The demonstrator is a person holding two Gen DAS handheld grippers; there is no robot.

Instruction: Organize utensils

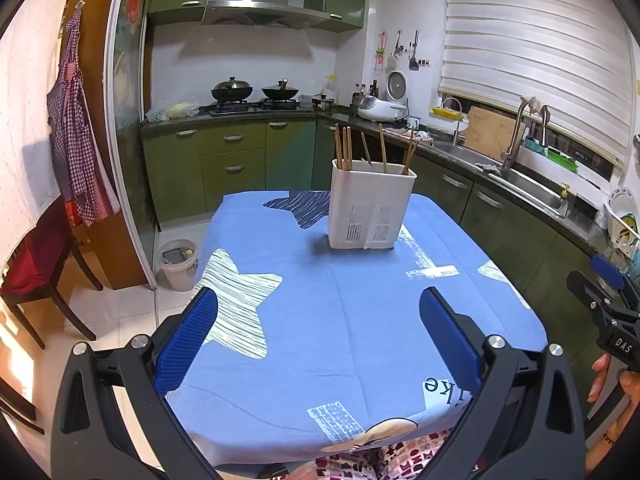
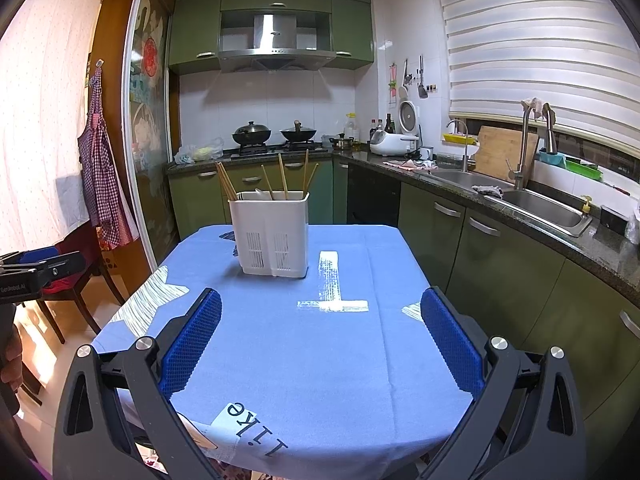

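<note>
A white slotted utensil holder (image 1: 370, 210) stands upright on the far half of the blue tablecloth (image 1: 340, 320). Several wooden chopsticks (image 1: 346, 148) stick up from it. It also shows in the right wrist view (image 2: 274, 234), with the chopsticks (image 2: 282, 176) and a white spoon tip inside. My left gripper (image 1: 318, 300) is open and empty, held above the near part of the table. My right gripper (image 2: 320, 304) is open and empty too, well short of the holder. The right gripper's body shows at the left view's right edge (image 1: 612, 308).
The cloth-covered table (image 2: 280, 360) sits in a small kitchen. A counter with a steel sink (image 2: 544, 208) and green cabinets runs along the right. A stove with two woks (image 1: 252, 92) is at the back. A bin (image 1: 178, 262) and a dark chair (image 1: 40, 276) stand left.
</note>
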